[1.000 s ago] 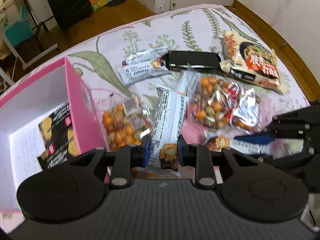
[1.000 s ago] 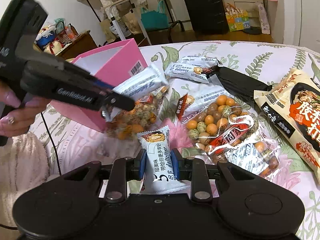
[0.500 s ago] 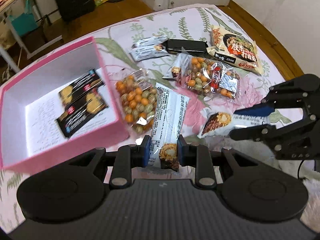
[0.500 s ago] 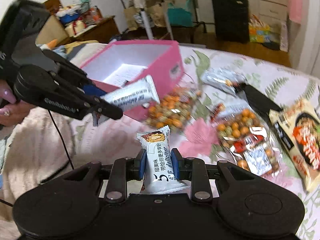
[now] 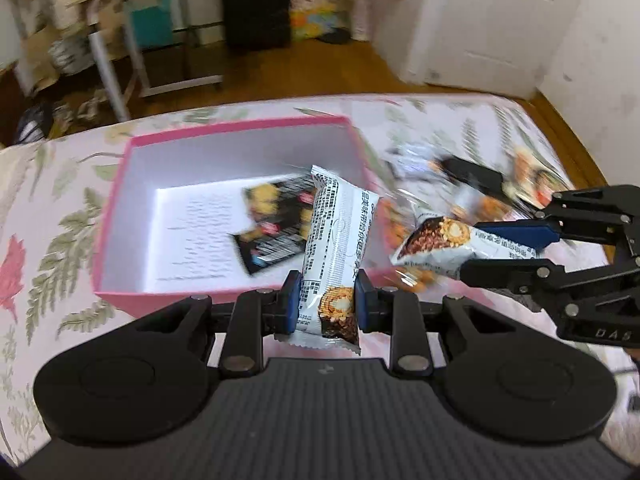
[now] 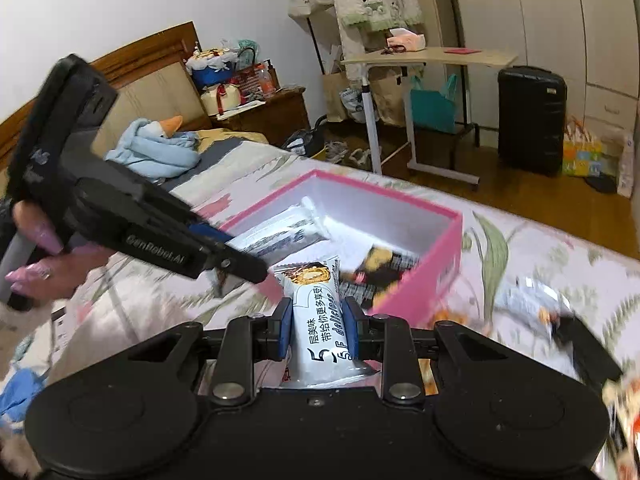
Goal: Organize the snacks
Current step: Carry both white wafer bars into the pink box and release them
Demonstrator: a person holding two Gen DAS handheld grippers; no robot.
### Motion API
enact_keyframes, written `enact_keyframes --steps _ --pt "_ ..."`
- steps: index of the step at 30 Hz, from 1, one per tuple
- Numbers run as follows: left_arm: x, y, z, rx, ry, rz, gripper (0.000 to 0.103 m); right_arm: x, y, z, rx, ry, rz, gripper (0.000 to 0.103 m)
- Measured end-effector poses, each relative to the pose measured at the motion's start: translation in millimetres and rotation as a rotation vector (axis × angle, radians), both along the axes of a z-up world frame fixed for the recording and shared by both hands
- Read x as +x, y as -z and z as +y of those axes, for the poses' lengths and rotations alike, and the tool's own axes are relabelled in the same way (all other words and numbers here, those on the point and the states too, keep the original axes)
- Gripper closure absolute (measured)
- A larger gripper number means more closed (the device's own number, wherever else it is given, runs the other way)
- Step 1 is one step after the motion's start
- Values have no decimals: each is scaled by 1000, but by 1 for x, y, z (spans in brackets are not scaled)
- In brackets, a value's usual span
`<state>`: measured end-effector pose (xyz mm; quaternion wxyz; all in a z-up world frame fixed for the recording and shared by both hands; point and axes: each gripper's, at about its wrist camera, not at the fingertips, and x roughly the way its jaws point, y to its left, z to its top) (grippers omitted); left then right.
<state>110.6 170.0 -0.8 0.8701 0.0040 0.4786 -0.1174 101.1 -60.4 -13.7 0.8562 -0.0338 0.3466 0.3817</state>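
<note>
My left gripper (image 5: 326, 307) is shut on a white wafer bar (image 5: 336, 252) held upright over the near wall of the pink box (image 5: 120, 184). My right gripper (image 6: 314, 330) is shut on a second white wafer bar (image 6: 318, 320). In the left wrist view that gripper (image 5: 508, 250) comes in from the right, its bar (image 5: 440, 240) near the box's right wall. In the right wrist view the left gripper (image 6: 236, 256) reaches from the left, its bar (image 6: 280, 236) over the box (image 6: 424, 280). Dark snack packs (image 5: 276, 224) lie on the box floor.
The box sits on a floral bedspread (image 5: 52, 216). Loose snack bags (image 5: 480, 184) lie blurred to its right. Beyond the bed stand a rolling side table (image 6: 428, 60) and a black suitcase (image 6: 530, 120). A person's hand (image 6: 40, 256) holds the left gripper.
Both grippers rose and swung toward the pink box, each still holding its wafer bar. The box now fills the middle of both views and the loose snacks slid off to the right.
</note>
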Motion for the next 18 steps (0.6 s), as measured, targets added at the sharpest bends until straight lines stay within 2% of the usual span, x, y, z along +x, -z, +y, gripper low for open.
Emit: enact_keyframes --steps 3,7,11,16,18 --pt "23 14 19 -17 -70 3 77 30 12 30 -59 0 -28 72" --pt "63 46 40 -93 -162 44 77 74 34 70 -179 -5 -66 72" --pt "103 76 50 -148 -249 75 77 110 53 97 -248 -9 -62 72" --pt "136 107 54 -219 -299 147 78 133 72 125 -343 -34 -55 72" --pt "142 119 53 -219 -321 171 78 135 79 131 -374 -65 -68 72"
